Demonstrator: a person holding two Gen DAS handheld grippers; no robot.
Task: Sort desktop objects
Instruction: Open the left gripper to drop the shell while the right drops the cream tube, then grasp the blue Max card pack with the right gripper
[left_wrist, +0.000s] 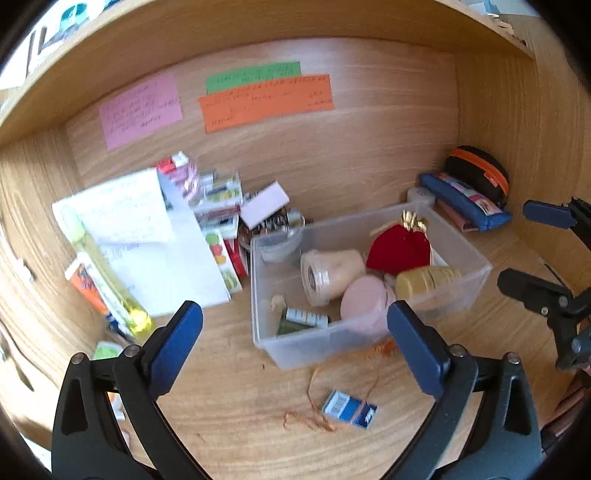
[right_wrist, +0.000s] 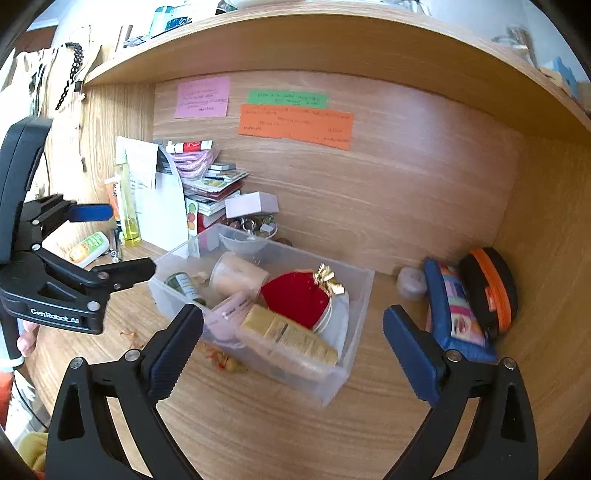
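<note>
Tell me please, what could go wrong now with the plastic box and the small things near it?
1. The loose orange thread lies against the clear box; it could snag a gripper finger.
2. The small blue packet is flat on the desk, so the open left gripper may slip off it.
3. The box is crowded; another item may roll out.

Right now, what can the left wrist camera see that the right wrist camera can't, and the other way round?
Only the left wrist view shows the small blue-and-white cardboard box lying on the wooden desk in front of the bin. Only the right wrist view shows the black chain hanging at the shelf's left end. Both show the clear plastic bin, the red heart-shaped pouch inside it, and the orange paper note.
</note>
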